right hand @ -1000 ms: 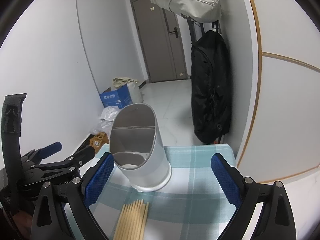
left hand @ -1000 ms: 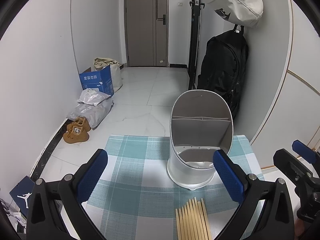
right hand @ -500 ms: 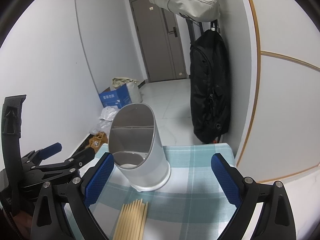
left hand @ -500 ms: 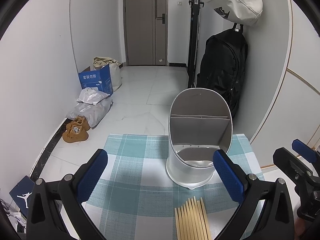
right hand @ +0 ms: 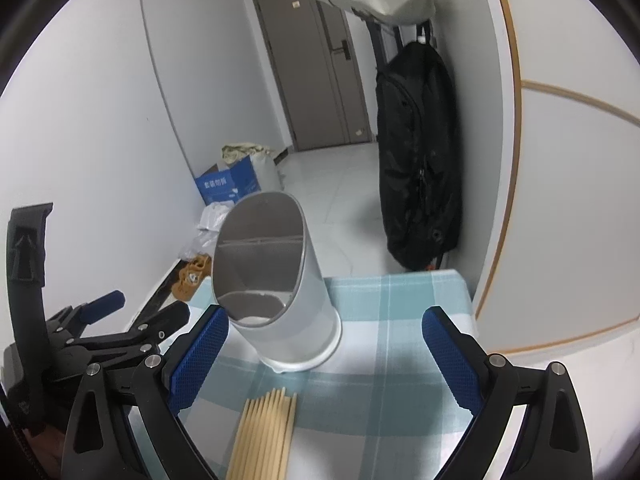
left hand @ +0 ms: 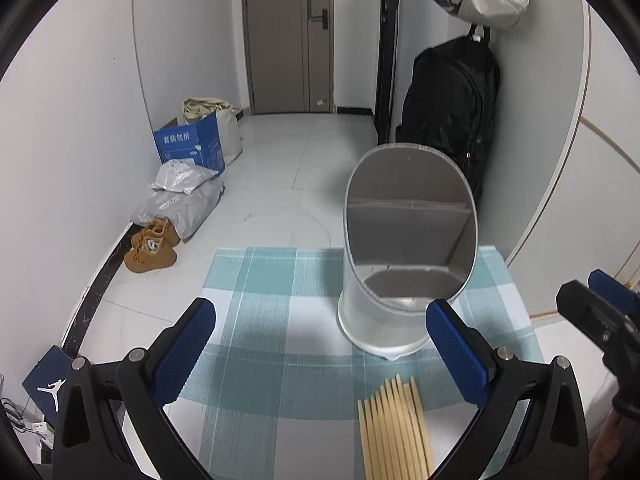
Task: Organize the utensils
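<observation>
Left wrist: left gripper [left hand: 320, 348] spread wide and empty above the checked cloth [left hand: 272, 320], grey utensil holder [left hand: 404, 280] upright ahead, chopsticks [left hand: 394, 428] bundled flat just before it (right of centre). Right wrist: right gripper [right hand: 322, 354] likewise wide, holding nothing, same holder [right hand: 288, 312] left of centre, chopsticks [right hand: 266, 432] near its base.

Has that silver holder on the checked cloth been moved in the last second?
No. The silver holder sits on the same stripes of the checked cloth; only the cameras drifted slightly.
</observation>
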The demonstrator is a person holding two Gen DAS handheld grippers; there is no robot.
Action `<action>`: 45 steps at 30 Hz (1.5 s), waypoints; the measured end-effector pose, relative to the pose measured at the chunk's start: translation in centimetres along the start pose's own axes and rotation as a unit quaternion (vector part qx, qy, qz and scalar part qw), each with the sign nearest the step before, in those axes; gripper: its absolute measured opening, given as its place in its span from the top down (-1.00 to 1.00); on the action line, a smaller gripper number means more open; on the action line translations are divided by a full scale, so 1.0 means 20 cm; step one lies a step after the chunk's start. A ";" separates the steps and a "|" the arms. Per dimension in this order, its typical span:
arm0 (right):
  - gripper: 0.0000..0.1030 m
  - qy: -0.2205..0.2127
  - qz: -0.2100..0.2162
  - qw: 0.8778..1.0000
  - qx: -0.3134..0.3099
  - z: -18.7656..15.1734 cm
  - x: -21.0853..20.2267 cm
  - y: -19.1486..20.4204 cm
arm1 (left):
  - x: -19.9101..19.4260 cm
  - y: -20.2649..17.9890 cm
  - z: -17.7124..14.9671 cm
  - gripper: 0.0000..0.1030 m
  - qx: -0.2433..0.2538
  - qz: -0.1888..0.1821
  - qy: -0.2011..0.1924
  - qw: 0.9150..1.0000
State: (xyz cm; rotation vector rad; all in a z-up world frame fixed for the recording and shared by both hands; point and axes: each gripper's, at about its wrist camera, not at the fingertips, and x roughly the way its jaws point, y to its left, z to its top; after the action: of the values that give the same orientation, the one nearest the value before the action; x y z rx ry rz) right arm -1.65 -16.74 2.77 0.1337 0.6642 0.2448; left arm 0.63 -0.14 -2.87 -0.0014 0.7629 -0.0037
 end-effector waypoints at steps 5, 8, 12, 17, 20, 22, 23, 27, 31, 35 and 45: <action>-0.90 0.023 -0.005 1.000 0.006 -0.02 0.05 -0.02 | 0.07 0.01 -0.05 -0.98 0.016 -0.015 0.043 0.999; -0.89 0.047 -0.002 0.999 0.014 -0.03 0.09 -0.03 | 0.14 0.02 -0.10 -0.98 0.017 -0.027 0.088 0.996; -0.88 0.073 0.008 0.997 0.025 -0.05 0.13 -0.06 | 0.24 0.03 -0.20 -0.98 0.028 -0.036 0.156 0.987; -0.88 0.092 -0.005 0.996 0.006 -0.08 0.17 -0.07 | 0.32 0.03 -0.29 -0.94 0.048 -0.034 0.214 0.975; -0.88 0.102 -0.004 0.995 -0.001 -0.09 0.20 -0.07 | 0.34 0.03 -0.30 -0.86 0.052 -0.035 0.237 0.969; -0.88 0.107 -0.003 0.994 -0.003 -0.10 0.22 -0.07 | 0.35 0.01 -0.30 -0.86 0.054 -0.032 0.246 0.967; -0.88 0.110 -0.004 0.994 -0.004 -0.10 0.23 -0.07 | 0.36 0.00 -0.31 -0.86 0.061 -0.025 0.252 0.966; -0.87 0.119 -0.005 0.993 -0.011 -0.10 0.25 -0.06 | 0.39 -0.01 -0.31 -0.83 0.059 -0.019 0.264 0.963; -0.87 0.120 -0.006 0.993 -0.023 -0.10 0.25 -0.03 | 0.38 -0.03 -0.31 -0.82 0.060 -0.018 0.266 0.962; -0.87 0.126 -0.004 0.992 -0.028 -0.12 0.27 -0.03 | 0.39 -0.05 -0.32 -0.77 0.059 -0.023 0.281 0.958; -0.87 0.131 0.002 0.991 -0.029 -0.12 0.27 -0.02 | 0.40 -0.04 -0.30 -0.17 0.057 -0.035 0.277 0.959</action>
State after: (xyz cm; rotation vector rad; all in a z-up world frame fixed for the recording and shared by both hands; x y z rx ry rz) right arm 1.00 -15.63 -2.44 0.0473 0.9166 0.2882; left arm 2.27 -1.03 -12.76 0.0853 1.3227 -0.1190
